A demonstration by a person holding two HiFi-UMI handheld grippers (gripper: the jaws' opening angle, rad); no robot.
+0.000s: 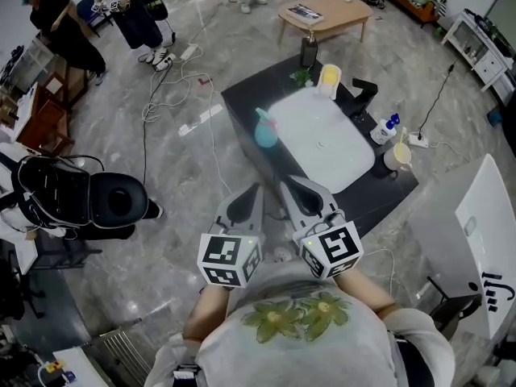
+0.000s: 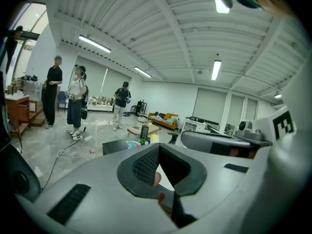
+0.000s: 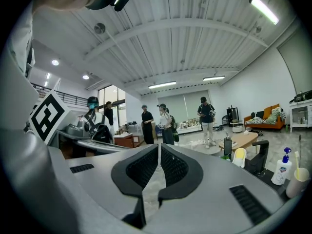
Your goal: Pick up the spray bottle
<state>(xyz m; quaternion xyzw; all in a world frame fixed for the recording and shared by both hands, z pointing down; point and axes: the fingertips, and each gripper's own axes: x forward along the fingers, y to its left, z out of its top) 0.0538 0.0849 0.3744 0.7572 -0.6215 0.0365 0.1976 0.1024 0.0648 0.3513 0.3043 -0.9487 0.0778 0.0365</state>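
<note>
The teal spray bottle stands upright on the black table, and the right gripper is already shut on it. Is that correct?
Not quite. The right gripper is shut on nothing: the right gripper view shows its jaws together and empty, and the head view shows it short of the black table. The teal spray bottle does stand upright there, ungripped.

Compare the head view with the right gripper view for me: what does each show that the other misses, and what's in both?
Head view only: the teal spray bottle standing at the edge of the white mat, and the left gripper and right gripper held side by side, seen from above. Right gripper view only: that gripper's jaws pressed together with nothing between them, plus the ceiling lights. Both: the yellow item, the blue-capped pump bottle and the wooden coffee table.
</note>
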